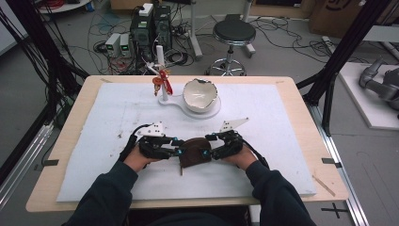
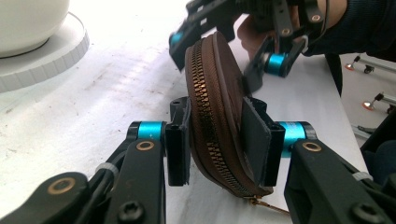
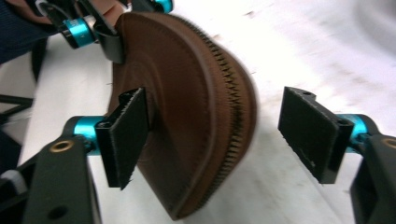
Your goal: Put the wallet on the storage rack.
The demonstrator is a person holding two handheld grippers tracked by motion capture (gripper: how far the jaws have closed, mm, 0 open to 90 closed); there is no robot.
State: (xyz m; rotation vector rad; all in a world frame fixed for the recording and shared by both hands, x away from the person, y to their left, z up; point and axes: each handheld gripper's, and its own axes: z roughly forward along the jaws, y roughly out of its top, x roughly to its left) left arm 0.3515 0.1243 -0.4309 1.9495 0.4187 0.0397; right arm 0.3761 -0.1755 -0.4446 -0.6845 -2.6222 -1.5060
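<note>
A round brown zip pouch stands on edge at the near middle of the white mat, between both grippers. My left gripper is shut on it. In the left gripper view both pads press the pouch from either side across its brass zip, and the left gripper holds it upright. My right gripper straddles the pouch's other end with its jaws open. In the right gripper view one pad lies against the pouch and the other pad stands well apart.
A cracked white bowl rests on a white round base at the back middle, beside a white post with a red ornament. The white mat covers the wooden table. A stool and computer boxes stand on the floor beyond.
</note>
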